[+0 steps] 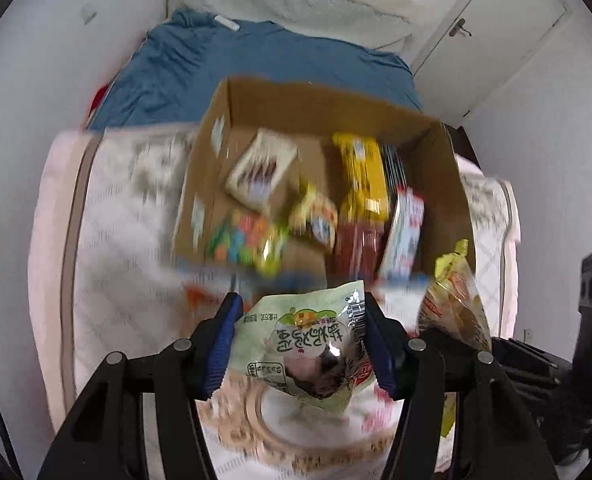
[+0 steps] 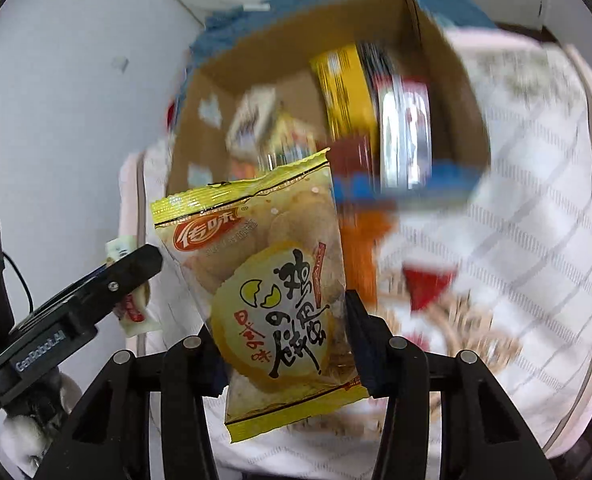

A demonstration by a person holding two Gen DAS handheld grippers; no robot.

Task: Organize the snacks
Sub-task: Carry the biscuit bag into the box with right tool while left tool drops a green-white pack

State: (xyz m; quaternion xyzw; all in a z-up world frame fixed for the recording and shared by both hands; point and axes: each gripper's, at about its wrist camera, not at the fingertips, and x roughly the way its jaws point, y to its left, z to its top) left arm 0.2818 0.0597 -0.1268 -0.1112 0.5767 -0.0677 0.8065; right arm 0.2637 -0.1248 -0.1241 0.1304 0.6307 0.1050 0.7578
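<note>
In the left wrist view, the left hand-held gripper (image 1: pixel 300 344) at bottom centre is closed on a pale green snack packet (image 1: pixel 300 352), pinched between its blue pads. Above it, mid-frame, an open cardboard box (image 1: pixel 444 184) sits on the bed (image 1: pixel 108 208), holding blurred snacks: a yellow pack (image 1: pixel 364 176), a red one and small colourful packets. In the right wrist view, the right hand-held gripper (image 2: pixel 284 340) at bottom centre clamps a yellow cracker packet (image 2: pixel 268 292), upright, with the same box in the upper centre.
</note>
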